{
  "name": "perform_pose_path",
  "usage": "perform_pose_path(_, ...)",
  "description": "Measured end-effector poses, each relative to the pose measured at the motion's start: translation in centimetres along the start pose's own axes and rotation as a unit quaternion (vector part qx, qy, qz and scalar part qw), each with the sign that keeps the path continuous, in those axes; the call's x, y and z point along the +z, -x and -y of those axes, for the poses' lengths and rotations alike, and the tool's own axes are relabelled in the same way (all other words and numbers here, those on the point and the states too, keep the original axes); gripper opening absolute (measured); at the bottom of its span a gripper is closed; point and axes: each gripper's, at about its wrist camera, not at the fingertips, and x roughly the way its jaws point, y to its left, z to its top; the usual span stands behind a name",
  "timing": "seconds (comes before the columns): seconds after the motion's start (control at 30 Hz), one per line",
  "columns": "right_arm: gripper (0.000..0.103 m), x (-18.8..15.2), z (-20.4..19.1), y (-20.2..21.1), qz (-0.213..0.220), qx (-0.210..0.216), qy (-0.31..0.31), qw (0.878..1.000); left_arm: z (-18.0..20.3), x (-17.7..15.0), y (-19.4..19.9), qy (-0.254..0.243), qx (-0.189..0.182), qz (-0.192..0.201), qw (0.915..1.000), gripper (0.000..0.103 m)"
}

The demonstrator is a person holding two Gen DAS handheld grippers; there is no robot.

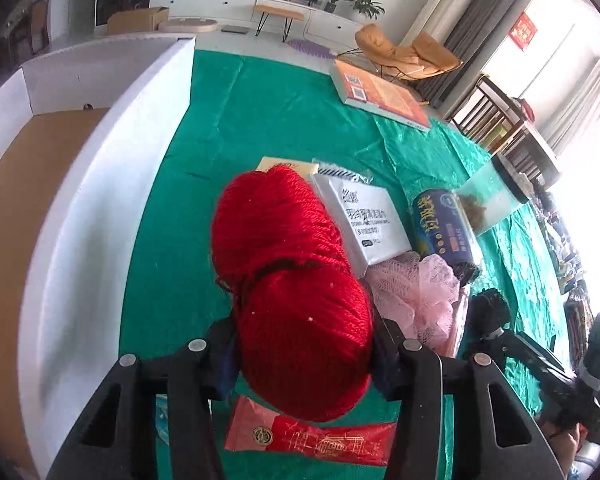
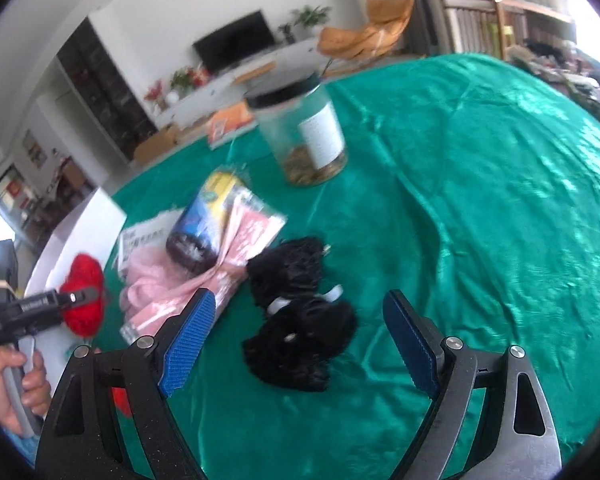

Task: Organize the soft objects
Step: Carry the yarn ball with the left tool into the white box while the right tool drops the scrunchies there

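Here the left gripper (image 1: 304, 354) is clamped on a red ball of yarn (image 1: 288, 280), lifted above the green cloth (image 1: 260, 120) beside a white box (image 1: 100, 200). The right gripper (image 2: 296, 340) stands wide apart, empty, above black fuzzy yarn (image 2: 296, 316). The yarn hides the left pads; the right view is blurred.

Item count: one red yarn skein (image 1: 292, 280), one pink mesh sponge (image 1: 416, 292), one black fluffy bundle (image 2: 300, 312), one jar (image 2: 304, 136), one book (image 1: 380, 94), one white box (image 1: 80, 160).

Red yarn skein (image 1: 296, 280), pink mesh pouf (image 1: 416, 296) and black fuzzy bundle (image 2: 296, 316) on a shiny green cloth-covered surface (image 2: 480, 184); right tool (image 2: 300, 340) pads (image 2: 190, 338) ribbed blue.
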Motion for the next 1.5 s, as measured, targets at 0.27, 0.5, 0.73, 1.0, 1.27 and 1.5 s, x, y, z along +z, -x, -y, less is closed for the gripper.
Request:
perform_pose_path(0.27,0.035,0.3,0.4,-3.7,-0.057,-0.071,0.042,0.995,-0.7,1.1,5.5,-0.018,-0.024,0.039,0.9988,0.051)
perform_pose_path(0.5,0.035,2.7,2.8,0.6,0.009,-0.110,-0.005,0.994,-2.5,1.2,8.8,-0.019,-0.032,0.054,0.9978,0.051)
perform_pose_path(0.73,0.035,3.4,-0.2,1.8,0.022,-0.092,0.030,0.995,-6.3,0.8,12.0,0.005,-0.020,0.073,0.9971,0.051)
perform_pose_path(1.0,0.035,3.4,-7.8,3.0,0.031,-0.030,0.077,0.996,-11.8,-0.3,16.3,0.035,0.008,0.100,0.9943,0.051)
perform_pose_path(1.27,0.035,3.3,-22.2,5.4,0.034,0.103,0.157,0.982,-18.0,-2.0,18.8,0.068,0.062,0.109,0.9898,0.051)
perform_pose_path(1.5,0.036,1.2,-35.0,4.1,-0.016,0.216,0.213,0.953,-22.0,-4.7,19.1,0.081,0.139,0.103,0.9816,0.061)
